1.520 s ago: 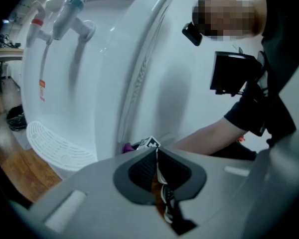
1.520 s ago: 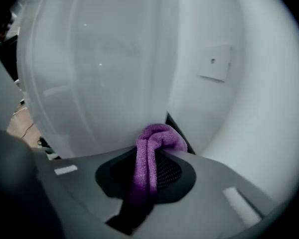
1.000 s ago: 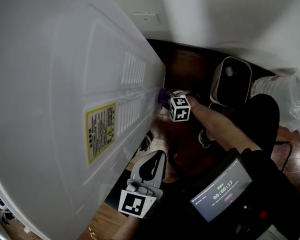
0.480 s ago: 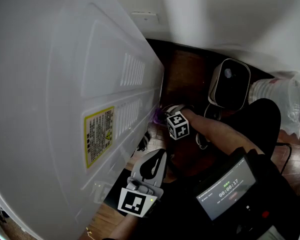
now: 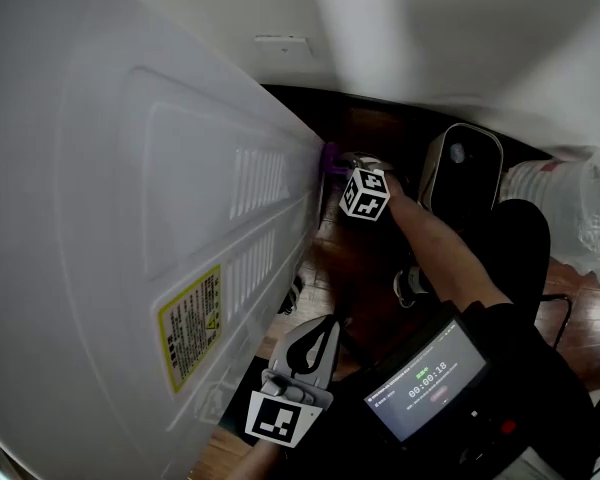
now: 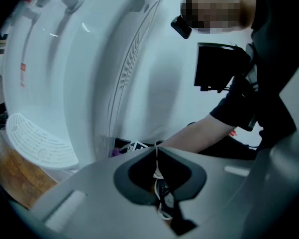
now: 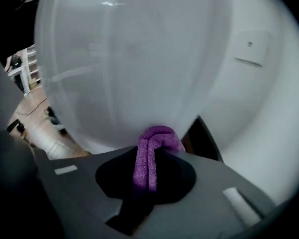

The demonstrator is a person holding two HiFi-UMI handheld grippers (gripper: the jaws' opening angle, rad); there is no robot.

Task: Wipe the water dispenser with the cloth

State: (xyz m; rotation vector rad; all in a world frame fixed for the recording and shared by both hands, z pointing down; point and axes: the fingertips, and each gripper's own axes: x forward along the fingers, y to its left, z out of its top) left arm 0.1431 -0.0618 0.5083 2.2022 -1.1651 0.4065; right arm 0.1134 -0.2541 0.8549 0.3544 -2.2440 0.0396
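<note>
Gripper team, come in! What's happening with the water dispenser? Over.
Right gripper shut on purple cloth, pressed to water dispenser edge. Left gripper shut, empty. Nothing blocking.

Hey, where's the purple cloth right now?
The purple cloth is pinched in the right tool, pressed against the far edge of the white water dispenser. In the head view that is upper centre, just right of its vented panel.

I count two grippers in the head view: my left gripper at six o'clock and my right gripper at twelve. One purple cloth. One white water dispenser at nine o'clock, with one yellow label and two vents, an upper grille and a lower grille. One screen at five o'clock, one rounded white appliance at two, one wall plate at twelve.
</note>
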